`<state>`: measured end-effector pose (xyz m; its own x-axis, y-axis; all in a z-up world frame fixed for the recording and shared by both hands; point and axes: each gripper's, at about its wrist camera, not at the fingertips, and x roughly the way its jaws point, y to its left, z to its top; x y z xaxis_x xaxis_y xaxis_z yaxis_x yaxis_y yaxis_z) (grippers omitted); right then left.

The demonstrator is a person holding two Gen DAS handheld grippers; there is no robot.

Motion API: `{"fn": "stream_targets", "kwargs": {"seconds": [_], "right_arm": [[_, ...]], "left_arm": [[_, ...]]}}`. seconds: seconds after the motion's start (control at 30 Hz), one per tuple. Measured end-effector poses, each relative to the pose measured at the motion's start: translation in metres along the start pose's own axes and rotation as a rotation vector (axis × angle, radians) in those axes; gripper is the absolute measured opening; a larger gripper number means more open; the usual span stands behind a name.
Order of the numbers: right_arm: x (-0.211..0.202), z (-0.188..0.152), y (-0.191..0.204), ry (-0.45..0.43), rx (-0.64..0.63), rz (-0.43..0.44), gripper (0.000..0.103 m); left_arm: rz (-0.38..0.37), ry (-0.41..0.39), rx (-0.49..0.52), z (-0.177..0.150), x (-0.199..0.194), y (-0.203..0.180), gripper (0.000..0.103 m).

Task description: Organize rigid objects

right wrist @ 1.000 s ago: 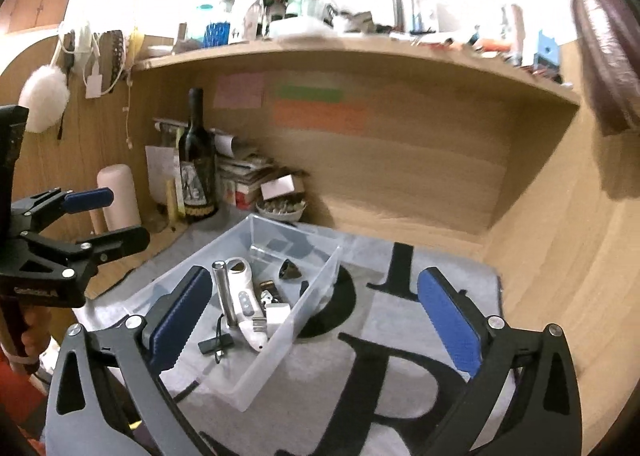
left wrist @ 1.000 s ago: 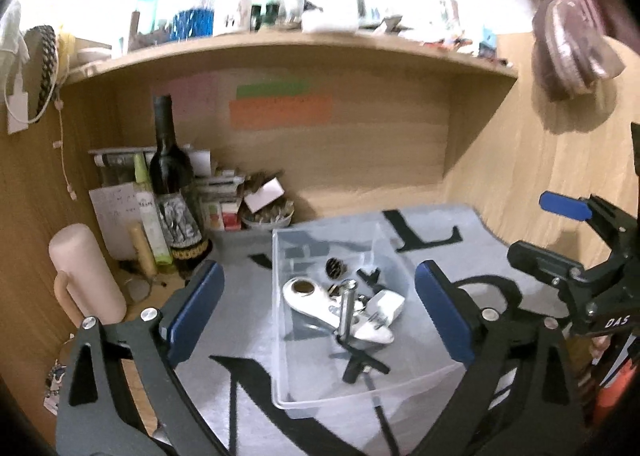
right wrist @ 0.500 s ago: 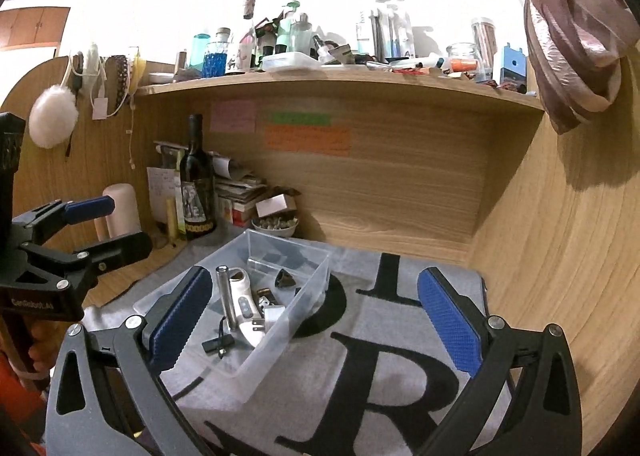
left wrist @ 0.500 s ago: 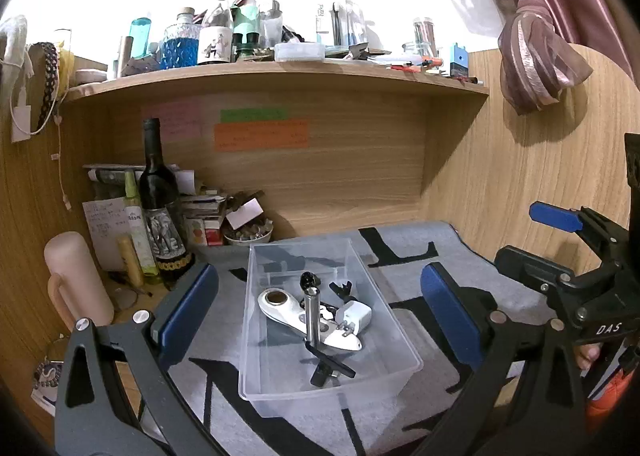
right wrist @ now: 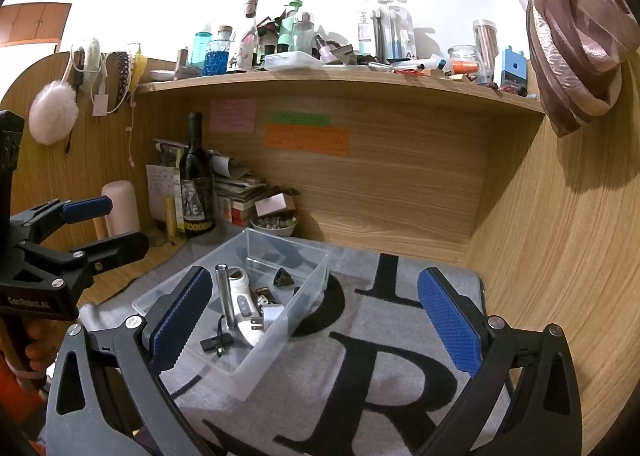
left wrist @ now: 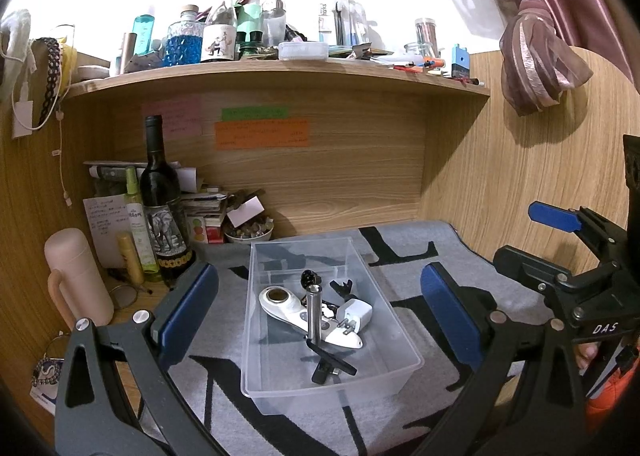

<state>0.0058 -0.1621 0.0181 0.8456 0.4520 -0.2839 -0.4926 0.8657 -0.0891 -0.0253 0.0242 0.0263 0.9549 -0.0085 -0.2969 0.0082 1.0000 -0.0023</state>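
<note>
At the far left of the desk, a pale pink flask (left wrist: 76, 276) is seen upright against the wooden side wall. Just to its right a green spray bottle (left wrist: 138, 224) and a dark wine bottle (left wrist: 162, 204) stand side by side, with stacked papers and boxes behind them. A small bowl (left wrist: 249, 233) of small items sits near the back wall, just beyond the far end of the bin.

The left gripper (left wrist: 318, 316) is held with its blue-padded fingers (left wrist: 186, 308) spread wide and nothing between them, raised above the near part of the clear plastic bin (left wrist: 400, 340). The bin rests on a grey mat (left wrist: 420, 256) printed with black letters. Inside it, a white handheld device (left wrist: 288, 306) lies flat, a steel cylinder (left wrist: 313, 312) rests across it, and a white plug adapter (left wrist: 354, 314) lies touching the device's right side. A short black cable piece (left wrist: 330, 366) lies toward the near wall, and small dark pieces lie toward the far end.

The right gripper (right wrist: 314, 322) is likewise held wide apart and empty, over the lettered mat to the right of the bin; its left finger (right wrist: 180, 320) overlaps the bin's near edge in the right wrist view. Above, a shelf (left wrist: 280, 70) crowded with bottles is seen, and a knotted pink curtain (left wrist: 532, 56) hangs at the far right.
</note>
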Motion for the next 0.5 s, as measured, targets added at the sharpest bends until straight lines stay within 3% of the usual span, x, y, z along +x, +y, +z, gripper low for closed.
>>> {"fn": "stream_targets", "kwargs": {"seconds": [0.5], "right_arm": [[-0.0002, 0.0, -0.0014, -0.002, -0.007, 0.006, 0.103]], "left_arm": [[-0.001, -0.003, 0.004, -0.0012, -0.0027, -0.0013, 0.103]]}}
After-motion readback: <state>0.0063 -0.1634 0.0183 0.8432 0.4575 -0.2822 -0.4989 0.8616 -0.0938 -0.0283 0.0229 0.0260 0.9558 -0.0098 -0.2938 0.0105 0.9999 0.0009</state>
